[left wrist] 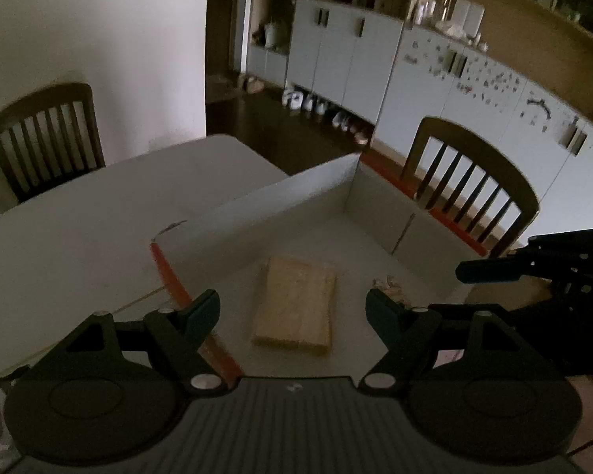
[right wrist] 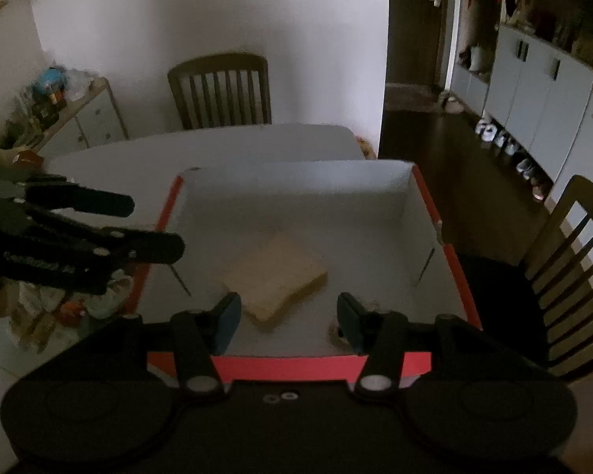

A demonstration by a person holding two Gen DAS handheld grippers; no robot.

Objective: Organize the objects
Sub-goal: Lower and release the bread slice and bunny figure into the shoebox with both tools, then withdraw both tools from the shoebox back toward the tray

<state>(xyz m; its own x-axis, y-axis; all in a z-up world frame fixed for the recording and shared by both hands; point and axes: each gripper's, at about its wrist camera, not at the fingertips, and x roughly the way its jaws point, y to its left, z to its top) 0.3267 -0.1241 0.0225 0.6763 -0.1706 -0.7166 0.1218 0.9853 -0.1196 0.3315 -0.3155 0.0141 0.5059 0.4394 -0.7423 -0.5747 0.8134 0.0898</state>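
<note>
A flat tan rectangular block (left wrist: pixel 296 308) (right wrist: pixel 280 276) lies on the floor of an open white box with a red rim (left wrist: pixel 280 197) (right wrist: pixel 296 181). My left gripper (left wrist: pixel 293 312) hangs open above the box with nothing between its fingers. It also shows at the left of the right wrist view (right wrist: pixel 138 225). My right gripper (right wrist: pixel 289 320) hovers open over the near edge of the box, holding nothing; it shows at the right of the left wrist view (left wrist: pixel 506 258). A small patterned object (left wrist: pixel 387 286) (right wrist: pixel 338 333) lies in the box beside the block, partly hidden by a finger.
The box stands on a white table (left wrist: pixel 79 217) (right wrist: pixel 217 146). Dark wooden chairs (left wrist: pixel 43 138) (left wrist: pixel 474 181) (right wrist: pixel 221 91) (right wrist: pixel 573 245) stand around it. Loose packets (right wrist: pixel 59 308) lie on the table left of the box. Cupboards line the far wall.
</note>
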